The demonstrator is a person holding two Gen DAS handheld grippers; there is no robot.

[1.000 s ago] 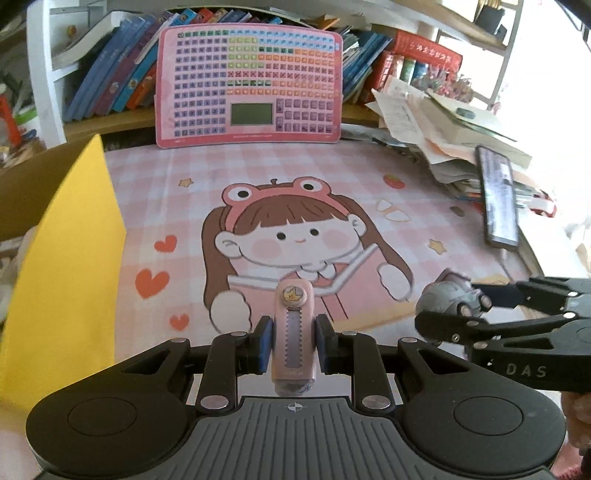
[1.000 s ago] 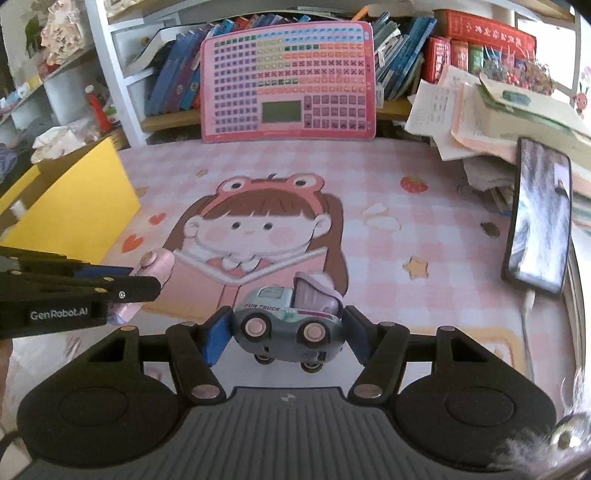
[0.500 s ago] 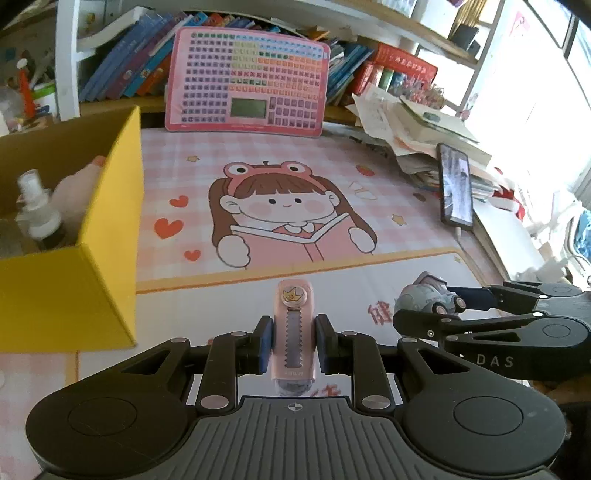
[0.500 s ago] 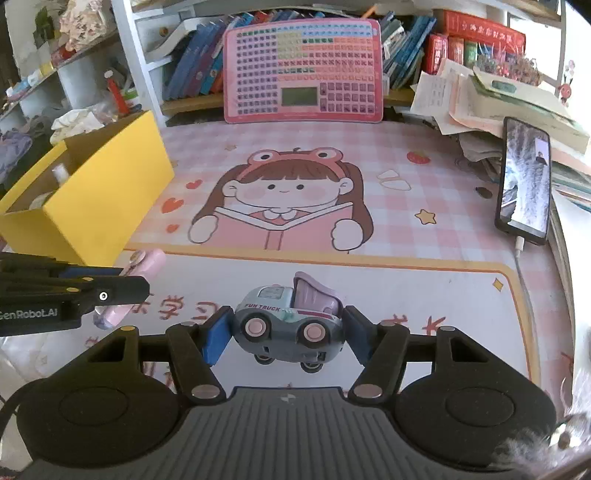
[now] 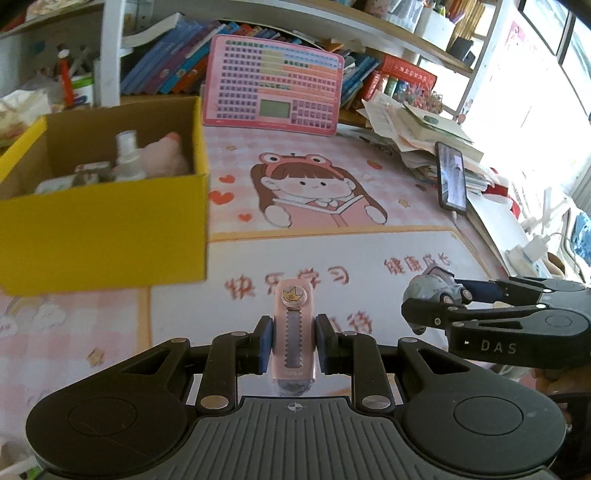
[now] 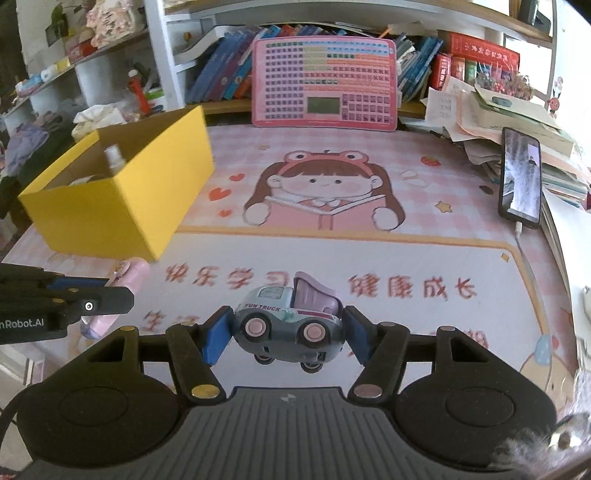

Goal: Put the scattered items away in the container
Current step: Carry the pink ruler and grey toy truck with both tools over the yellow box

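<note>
both grippers [image 5: 292,345] [image 6: 284,328] angled down, loaded

Daylight floods in from my two o'clock, blowing the window [image 5: 561,92] out to white glare. The yellow box [image 5: 107,229] smears with motion blur, and my fisheye lenses bend the shelves [image 6: 332,14] near the edges.

Inventory, by count: one yellow box [image 5: 107,229] at ten o'clock, with one clear spray bottle [image 5: 127,157] and one pink plush [image 5: 166,155] countable inside; other contents unclear. One pink utility knife [image 5: 293,332] at centre. One toy truck [image 6: 288,325] at centre. Two grippers: left gripper [image 5: 293,345], right gripper [image 6: 282,332]. One pink keyboard tablet [image 6: 325,85] at twelve o'clock. One phone [image 6: 521,184] at three o'clock. One cartoon desk mat [image 6: 369,258]. Books and papers: too many to count.
</note>
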